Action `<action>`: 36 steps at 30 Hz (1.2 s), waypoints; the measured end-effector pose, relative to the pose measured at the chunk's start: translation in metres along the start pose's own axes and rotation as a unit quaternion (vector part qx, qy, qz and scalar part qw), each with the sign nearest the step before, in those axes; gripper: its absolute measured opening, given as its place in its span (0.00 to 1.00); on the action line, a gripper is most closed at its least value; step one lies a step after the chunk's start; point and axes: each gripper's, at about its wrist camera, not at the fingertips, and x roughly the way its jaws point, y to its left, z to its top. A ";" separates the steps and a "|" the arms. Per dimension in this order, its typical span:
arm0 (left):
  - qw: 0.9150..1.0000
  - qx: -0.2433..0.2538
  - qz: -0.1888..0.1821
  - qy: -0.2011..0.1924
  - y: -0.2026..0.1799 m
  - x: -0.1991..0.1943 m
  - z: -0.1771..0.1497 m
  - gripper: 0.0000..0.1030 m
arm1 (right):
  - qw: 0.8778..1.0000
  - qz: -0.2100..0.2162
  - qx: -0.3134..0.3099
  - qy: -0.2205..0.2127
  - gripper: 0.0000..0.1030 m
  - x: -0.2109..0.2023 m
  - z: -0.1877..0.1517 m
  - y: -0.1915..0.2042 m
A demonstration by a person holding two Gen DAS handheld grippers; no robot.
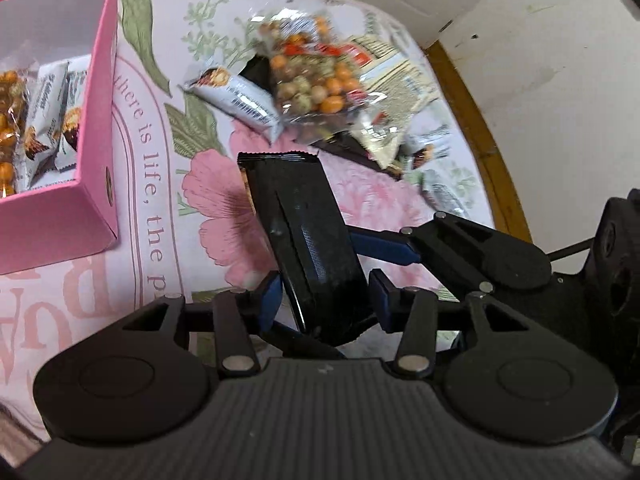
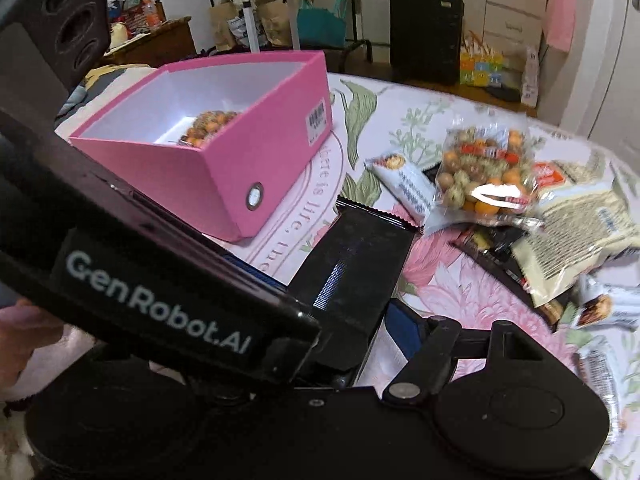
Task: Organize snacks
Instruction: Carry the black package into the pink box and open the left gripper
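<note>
A black snack bar wrapper (image 1: 308, 236) stands up between my left gripper's (image 1: 324, 296) blue pads; the left pad touches it and a small gap shows at the right pad. The right gripper's finger reaches in from the right and also touches the wrapper. In the right wrist view the same black wrapper (image 2: 356, 264) sits at my right gripper (image 2: 360, 320), whose left finger is hidden behind the left gripper's body. A pink box (image 1: 100, 128) at upper left holds white bars and a bag of orange nuts. It also shows in the right wrist view (image 2: 240, 160).
A pile of snacks lies beyond: a clear bag of mixed coated nuts (image 1: 316, 76), a white bar (image 1: 240, 96), seed packets (image 2: 568, 232) and small white packs (image 2: 600, 308). The round table's floral cloth (image 1: 168, 208) ends at a wooden edge (image 1: 492, 160) on the right.
</note>
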 end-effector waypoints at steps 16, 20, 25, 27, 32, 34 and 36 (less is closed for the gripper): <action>0.994 0.019 0.029 -0.104 -0.002 -0.108 -0.024 0.44 | 0.996 -0.007 -0.050 -0.073 0.76 -0.047 0.038 0.070; 0.991 0.008 0.041 -0.131 0.019 -0.140 -0.021 0.44 | 0.993 0.010 -0.076 -0.093 0.76 -0.041 0.061 0.093; 0.986 -0.023 0.063 -0.150 0.061 -0.169 -0.003 0.44 | 0.987 0.039 -0.117 -0.103 0.76 -0.015 0.099 0.119; 0.984 -0.035 0.077 -0.159 0.080 -0.175 0.005 0.45 | 0.987 0.056 -0.116 -0.098 0.76 0.002 0.116 0.127; 0.978 -0.071 0.109 -0.165 0.131 -0.182 0.024 0.45 | 0.984 0.094 -0.128 -0.086 0.76 0.051 0.155 0.150; 0.974 -0.091 0.122 -0.168 0.154 -0.179 0.031 0.45 | 0.981 0.103 -0.139 -0.084 0.76 0.072 0.165 0.159; 0.970 -0.109 0.136 -0.169 0.176 -0.176 0.034 0.45 | 0.980 0.113 -0.144 -0.072 0.76 0.095 0.175 0.168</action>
